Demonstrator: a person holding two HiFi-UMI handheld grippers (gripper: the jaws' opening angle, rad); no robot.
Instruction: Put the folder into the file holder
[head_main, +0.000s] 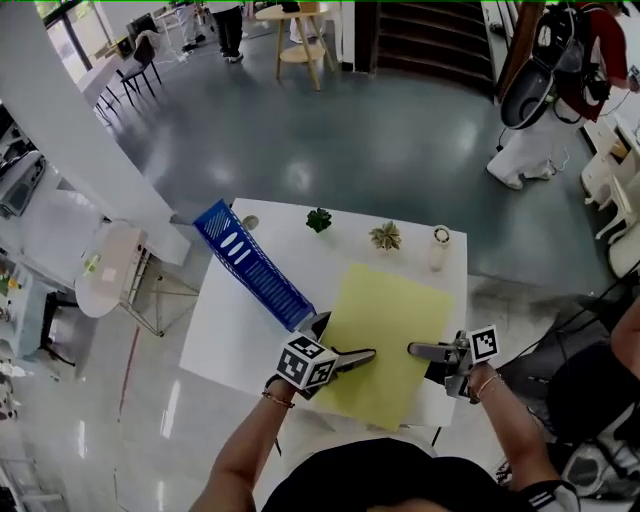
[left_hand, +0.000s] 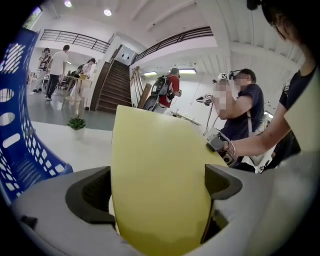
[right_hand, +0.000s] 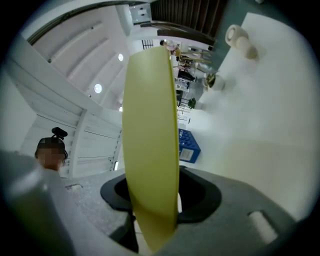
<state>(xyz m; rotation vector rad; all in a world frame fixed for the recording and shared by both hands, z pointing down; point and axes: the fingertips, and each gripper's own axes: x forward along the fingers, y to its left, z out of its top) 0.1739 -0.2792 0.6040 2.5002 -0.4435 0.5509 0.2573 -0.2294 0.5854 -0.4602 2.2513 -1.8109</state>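
A yellow folder (head_main: 390, 340) hangs slightly above the white table (head_main: 235, 345), held at its two side edges. My left gripper (head_main: 360, 355) is shut on the folder's left edge and my right gripper (head_main: 415, 350) is shut on its right edge. In the left gripper view the folder (left_hand: 160, 190) fills the gap between the left gripper's (left_hand: 160, 187) jaws. In the right gripper view the folder (right_hand: 150, 140) stands edge-on in the right gripper (right_hand: 155, 195). The blue perforated file holder (head_main: 250, 262) lies along the table's left side, just left of the folder; it also shows as the blue holder (left_hand: 20, 150) and the holder (right_hand: 187, 145).
At the table's far edge stand a small green plant (head_main: 319, 220), a succulent (head_main: 385, 236) and a white bottle (head_main: 440, 247). A white folding stand (head_main: 110, 265) is left of the table. A person (left_hand: 245, 110) stands to the right.
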